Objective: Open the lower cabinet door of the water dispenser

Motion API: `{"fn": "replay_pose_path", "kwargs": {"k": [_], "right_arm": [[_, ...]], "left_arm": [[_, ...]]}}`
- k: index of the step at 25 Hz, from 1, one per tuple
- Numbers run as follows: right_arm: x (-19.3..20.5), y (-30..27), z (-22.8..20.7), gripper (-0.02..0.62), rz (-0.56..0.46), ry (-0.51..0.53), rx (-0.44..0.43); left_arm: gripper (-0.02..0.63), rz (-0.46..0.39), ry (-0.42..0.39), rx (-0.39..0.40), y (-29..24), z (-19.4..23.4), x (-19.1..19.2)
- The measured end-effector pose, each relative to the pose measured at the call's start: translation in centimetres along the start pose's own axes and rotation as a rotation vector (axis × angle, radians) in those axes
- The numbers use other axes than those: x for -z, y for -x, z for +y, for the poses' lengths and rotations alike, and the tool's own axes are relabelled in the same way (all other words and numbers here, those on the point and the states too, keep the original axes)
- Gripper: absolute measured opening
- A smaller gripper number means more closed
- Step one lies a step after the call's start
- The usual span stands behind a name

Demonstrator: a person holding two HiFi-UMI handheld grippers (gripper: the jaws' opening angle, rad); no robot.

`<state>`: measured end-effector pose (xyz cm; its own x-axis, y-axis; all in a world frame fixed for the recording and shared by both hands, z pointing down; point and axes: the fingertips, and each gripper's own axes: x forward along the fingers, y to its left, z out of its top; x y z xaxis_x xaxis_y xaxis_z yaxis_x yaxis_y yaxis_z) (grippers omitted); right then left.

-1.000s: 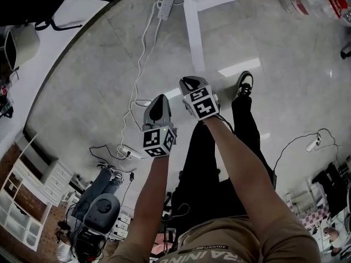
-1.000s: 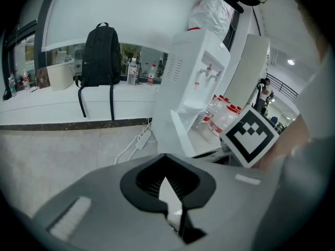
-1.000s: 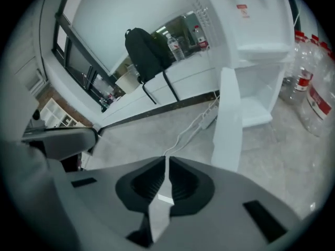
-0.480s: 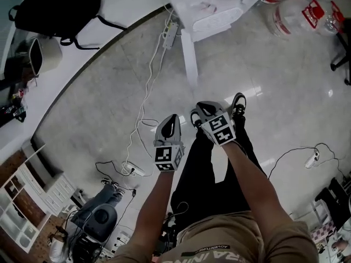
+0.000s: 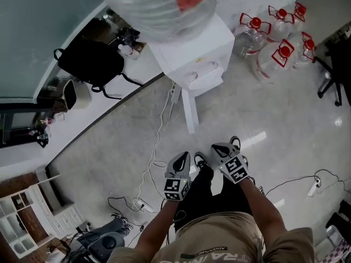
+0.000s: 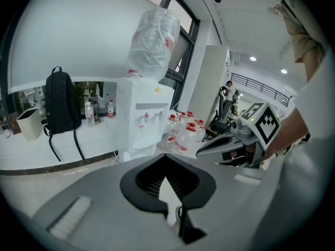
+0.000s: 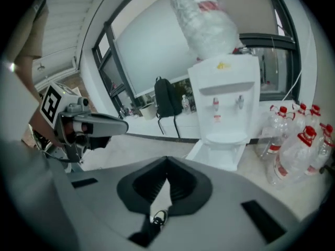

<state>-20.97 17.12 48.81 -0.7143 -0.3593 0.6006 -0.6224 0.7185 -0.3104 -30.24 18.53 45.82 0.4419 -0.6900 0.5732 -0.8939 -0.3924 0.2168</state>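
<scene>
Up and back came the left gripper and right gripper, jaws shut on nothing; far ahead of them the lower cabinet door of the water dispenser looks open already, so I think little is left but to rest.

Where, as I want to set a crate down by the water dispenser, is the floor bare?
Bare grey floor lies between the open cabinet door, the bottles and the person's shoes. In the head view, left of the door is crowded: a power strip and white cable trail there. The bottles crowd the water dispenser's right.

Bottles right of water dispenser; backpack left.
</scene>
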Motion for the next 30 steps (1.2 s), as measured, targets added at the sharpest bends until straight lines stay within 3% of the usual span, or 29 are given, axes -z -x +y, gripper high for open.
{"fn": "replay_pose_path", "kwargs": {"k": [4,8,13,15,19,24,30], "right_arm": [[-5.1,5.3,-1.0,0.011,-0.139,-0.06,0.022],[-9.8,10.5,-3.0,0.011,-0.261,-0.049,0.093],[-15.9,17.1,-5.1,0.01,-0.4,-0.015,0.115],[-17.7,19.0,-5.4,0.01,-0.427,0.029,0.1],[-21.3,22.2,-4.8,0.01,-0.51,0.009,0.012],[-25.6,25.4,-4.6,0.011,-0.566,0.075,0.011],[-29.4,27.7,-4.5,0.011,-0.535,0.213,0.075]], "left_arm": [[0.002,-0.048,-0.071,0.028,0.6,-3.4,-5.2],[0.002,-0.134,-0.119,0.049,0.6,-6.3,-11.3],[0.002,-0.252,-0.145,0.047,1.6,-9.2,-19.2],[0.002,-0.301,-0.16,0.031,2.4,-10.1,-22.4],[0.002,-0.372,-0.188,0.002,4.0,-10.2,-27.1],[0.002,-0.425,-0.204,-0.054,4.6,-9.6,-30.9],[0.002,-0.431,-0.184,-0.104,5.9,-9.9,-33.6]]}}
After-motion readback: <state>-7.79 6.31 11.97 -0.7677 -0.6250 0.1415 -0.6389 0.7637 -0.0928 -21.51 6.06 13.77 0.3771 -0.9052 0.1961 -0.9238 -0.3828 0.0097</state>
